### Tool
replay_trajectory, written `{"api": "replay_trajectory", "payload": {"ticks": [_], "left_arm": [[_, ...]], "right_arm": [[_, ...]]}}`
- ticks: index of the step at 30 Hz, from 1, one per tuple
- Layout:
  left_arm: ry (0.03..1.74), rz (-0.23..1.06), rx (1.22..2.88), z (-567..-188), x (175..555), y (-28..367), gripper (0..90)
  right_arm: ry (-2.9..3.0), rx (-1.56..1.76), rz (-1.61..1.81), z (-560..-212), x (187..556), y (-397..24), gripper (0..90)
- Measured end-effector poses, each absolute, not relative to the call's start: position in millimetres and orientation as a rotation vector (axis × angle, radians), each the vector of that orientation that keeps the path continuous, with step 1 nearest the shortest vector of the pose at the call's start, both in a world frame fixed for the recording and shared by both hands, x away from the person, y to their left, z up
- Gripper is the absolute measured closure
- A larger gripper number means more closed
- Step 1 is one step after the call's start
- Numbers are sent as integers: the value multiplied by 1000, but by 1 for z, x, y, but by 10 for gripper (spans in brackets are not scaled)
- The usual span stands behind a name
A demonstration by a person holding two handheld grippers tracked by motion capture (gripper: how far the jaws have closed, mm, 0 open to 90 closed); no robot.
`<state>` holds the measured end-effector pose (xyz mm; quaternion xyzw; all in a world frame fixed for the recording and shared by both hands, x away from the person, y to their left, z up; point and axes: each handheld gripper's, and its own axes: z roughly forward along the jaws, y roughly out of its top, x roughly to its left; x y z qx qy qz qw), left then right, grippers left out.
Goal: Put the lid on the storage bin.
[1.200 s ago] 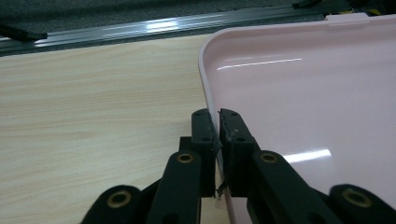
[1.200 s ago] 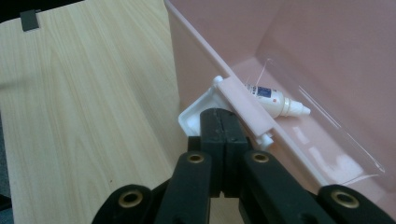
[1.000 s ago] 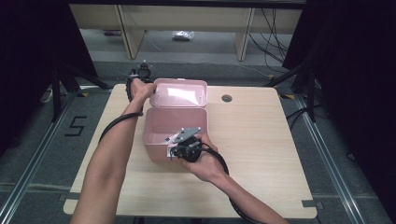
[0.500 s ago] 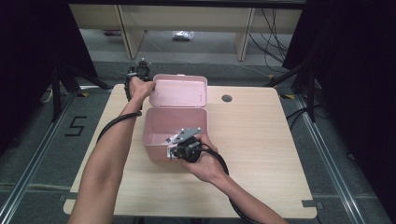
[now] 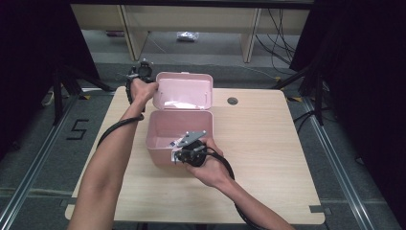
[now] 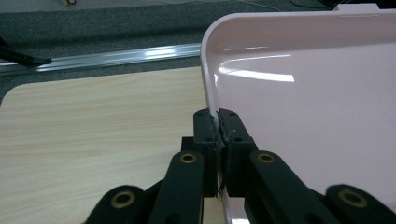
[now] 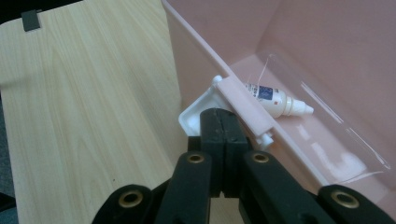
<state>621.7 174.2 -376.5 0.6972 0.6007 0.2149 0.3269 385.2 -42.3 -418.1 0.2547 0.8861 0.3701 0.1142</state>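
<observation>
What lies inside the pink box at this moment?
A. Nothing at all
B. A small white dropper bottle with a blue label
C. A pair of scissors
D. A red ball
B: the right gripper view shows a small white dropper bottle with a blue label lying on its side on the floor of the pink box.

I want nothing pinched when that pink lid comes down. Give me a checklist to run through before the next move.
1. Left gripper clamped on the lid edge: ok.
2. Right gripper shut at the white latch on the box front rim: ok.
3. Small bottle lying flat on the box floor, below the rim: ok.
4. Rim free of the right gripper for closing: not ok.
5. Table beside the box free of clutter: ok.
6. Hinge seated: cannot tell.
</observation>
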Motion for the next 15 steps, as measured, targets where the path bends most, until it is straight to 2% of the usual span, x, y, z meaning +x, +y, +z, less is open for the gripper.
{"api": "replay_trajectory", "payload": {"ticks": [15], "left_arm": [[1511, 603, 1770, -366, 609, 177, 869]], "right_arm": [[2598, 748, 1086, -418, 385, -42, 900]]}}
